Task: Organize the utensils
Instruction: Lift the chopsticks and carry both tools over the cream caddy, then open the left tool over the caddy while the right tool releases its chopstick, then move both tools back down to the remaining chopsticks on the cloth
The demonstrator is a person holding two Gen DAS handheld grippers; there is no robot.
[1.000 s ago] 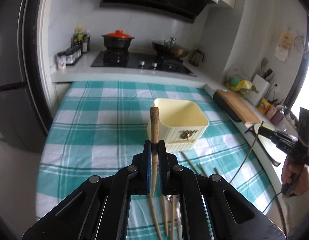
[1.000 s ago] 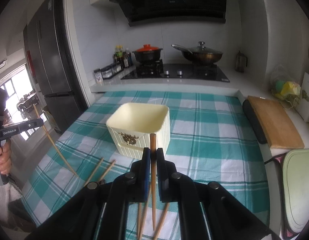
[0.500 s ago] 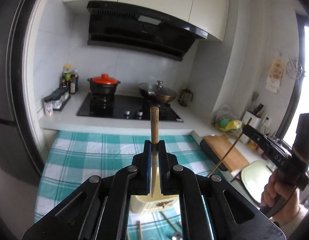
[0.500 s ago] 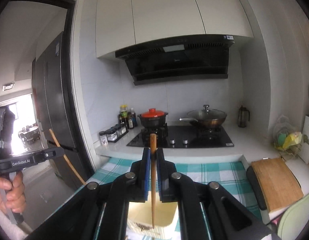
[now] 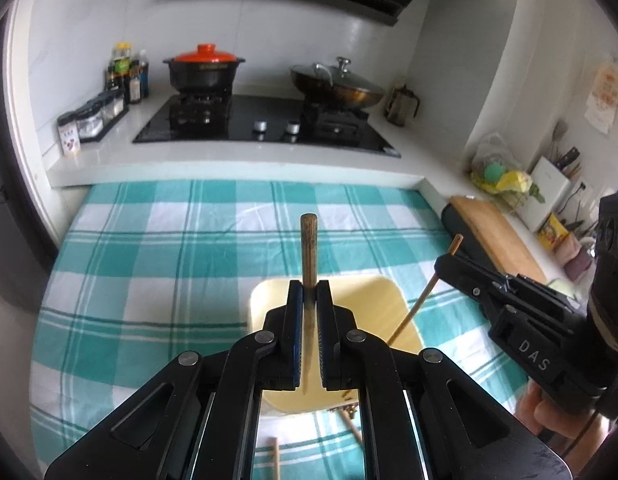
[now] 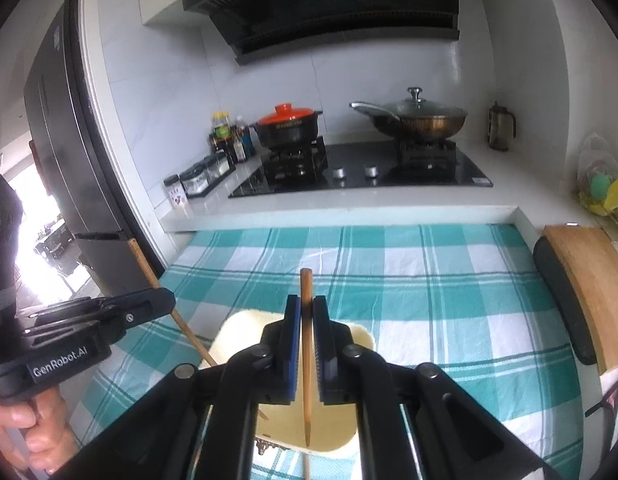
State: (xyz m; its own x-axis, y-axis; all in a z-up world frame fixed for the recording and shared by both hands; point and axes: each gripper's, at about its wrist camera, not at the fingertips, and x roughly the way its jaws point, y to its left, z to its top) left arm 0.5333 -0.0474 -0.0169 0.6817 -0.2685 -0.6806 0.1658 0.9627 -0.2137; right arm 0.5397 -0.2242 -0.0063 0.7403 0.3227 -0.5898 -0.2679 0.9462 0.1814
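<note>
From the left wrist, we are gripping a dark-tipped chopstick [image 5: 308, 256] in our left gripper [image 5: 308, 308], jaws clamped tight on its shaft. It is standing upright, its blunt end rising above the pads and its thin end pointing down into the pale yellow bin [image 5: 393, 308] just below. The bin is sitting on a teal-checked tablecloth [image 5: 149, 264]. To the right, our right gripper [image 5: 449, 264] is reaching in, pinching a second chopstick [image 5: 413, 312] that is slanting down across the bin's right rim. Two more sticks [image 5: 275, 458] are lying on the cloth near the bottom edge, partly hidden by the gripper. Behind the table, a red-lidded pot [image 5: 205, 66] and a lidded wok [image 5: 337, 84] are sitting on the stove.

From the right wrist, we are holding the lighter chopstick [image 6: 307, 360] upright in the closed right gripper [image 6: 307, 316], its point hanging inside the bin [image 6: 237, 332]. On the left, the left gripper [image 6: 161, 300] is crossing in with its own chopstick [image 6: 181, 322] angling down towards the bin's left rim, a hand [image 6: 33, 428] wrapped round its handle. A cutting board [image 6: 589, 284] is resting along the table's right edge.
</note>
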